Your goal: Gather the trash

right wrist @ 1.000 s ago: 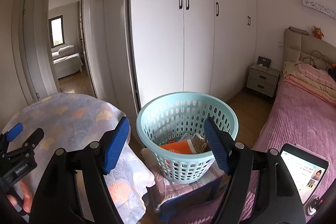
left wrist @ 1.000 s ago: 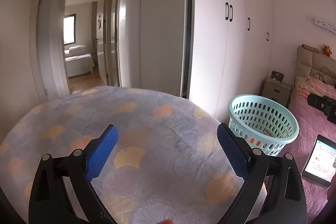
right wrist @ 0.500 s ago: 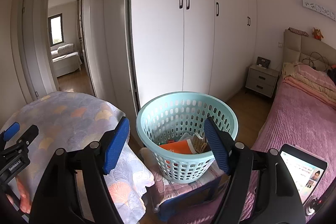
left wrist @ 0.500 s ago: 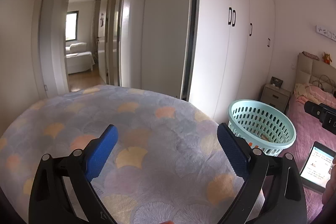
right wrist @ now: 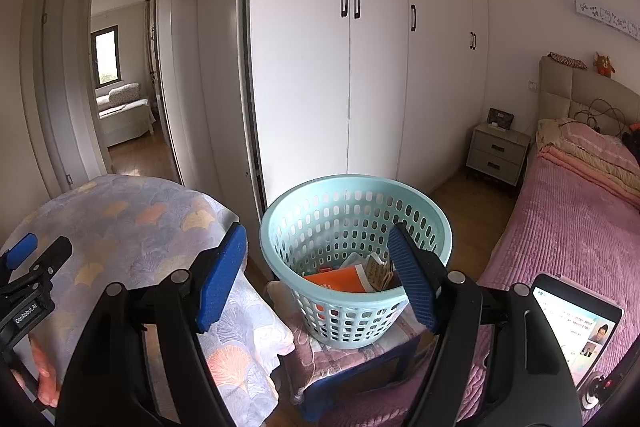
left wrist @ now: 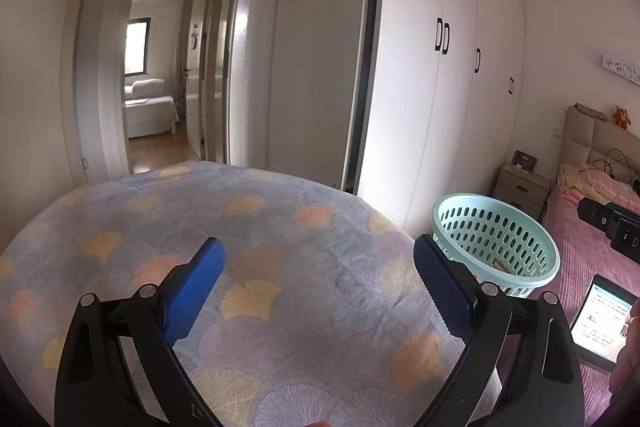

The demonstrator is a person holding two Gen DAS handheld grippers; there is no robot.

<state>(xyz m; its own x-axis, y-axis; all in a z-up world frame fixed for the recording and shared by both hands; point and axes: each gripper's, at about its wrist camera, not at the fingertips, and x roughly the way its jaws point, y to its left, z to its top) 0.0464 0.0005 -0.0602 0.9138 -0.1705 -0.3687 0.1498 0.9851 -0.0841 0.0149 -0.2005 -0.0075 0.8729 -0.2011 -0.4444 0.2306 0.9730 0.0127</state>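
Observation:
A light teal perforated basket (right wrist: pixel 356 203) stands on a small cloth-covered stool (right wrist: pixel 320 355); it also shows in the left wrist view (left wrist: pixel 494 227). Inside lie an orange packet (right wrist: pixel 340 277) and crumpled paper (right wrist: pixel 376 269). My right gripper (right wrist: pixel 318 279) is open and empty, held in front of the basket. My left gripper (left wrist: pixel 320 283) is open and empty above a table with a fan-patterned cloth (left wrist: pixel 260 247). No loose trash shows on the cloth.
White wardrobe doors (right wrist: pixel 352 67) stand behind the basket. A bed with a pink cover (right wrist: pixel 568 219) and a lit tablet (right wrist: pixel 576 323) are at right. A bedside table (right wrist: pixel 498 151) is by the headboard. A doorway (left wrist: pixel 160 99) opens at left.
The left gripper's view has tilted upward a little, so table and basket sit lower in frame. The right gripper has hardly moved. Both stay open.

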